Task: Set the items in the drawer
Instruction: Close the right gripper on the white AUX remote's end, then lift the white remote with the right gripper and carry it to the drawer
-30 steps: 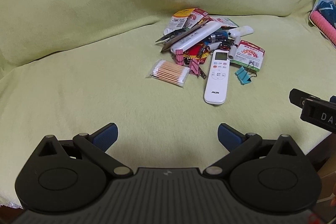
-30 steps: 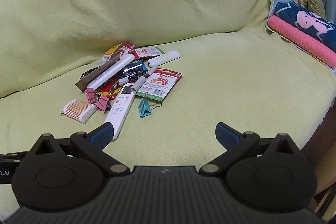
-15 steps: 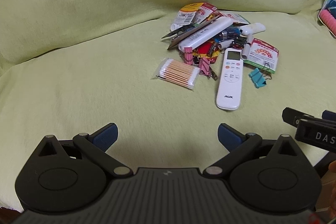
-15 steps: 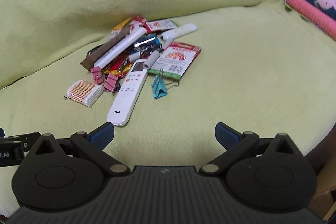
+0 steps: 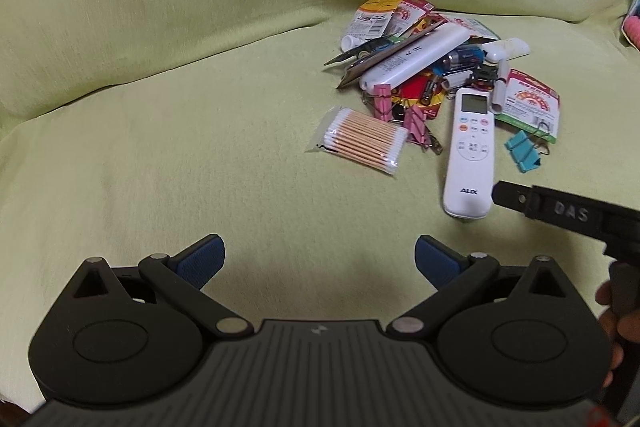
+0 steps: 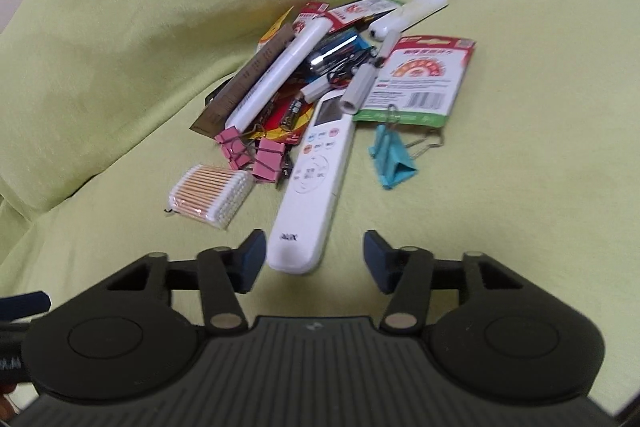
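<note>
1. We see a sofa (image 5: 200,147) under a yellow-green cover; all the items lie in one pile on its seat.
2. Left hand-held gripper (image 5: 319,257): blue pads spread wide apart, nothing between them, hovering over bare seat well short of the pile.
3. Right hand-held gripper (image 6: 314,255): fingers apart, narrower gap than the left, empty. Its tips sit just at the near end of the remote; we cannot tell if the left pad touches it. In the left view it comes in from the right edge, close to the remote's lower end, with part of a person's hand behind it.
4. White remote (image 6: 312,183) lies flat, screen end toward the pile, "AUX" end toward us.
5. White long case (image 5: 412,61) lies slanted on top of the pile, over a brown ruler (image 6: 244,83).
6. Red-green carded pack (image 6: 420,79) sits right of the remote; a grey tube (image 6: 362,87) rests across its edge.
7. Cotton swab bag (image 5: 360,141) lies left of the remote, slightly apart.
8. Blue binder clip (image 6: 390,159) is right of the remote, below the pack.
9. Two pink binder clips (image 6: 256,153) sit between swabs and remote.
</note>
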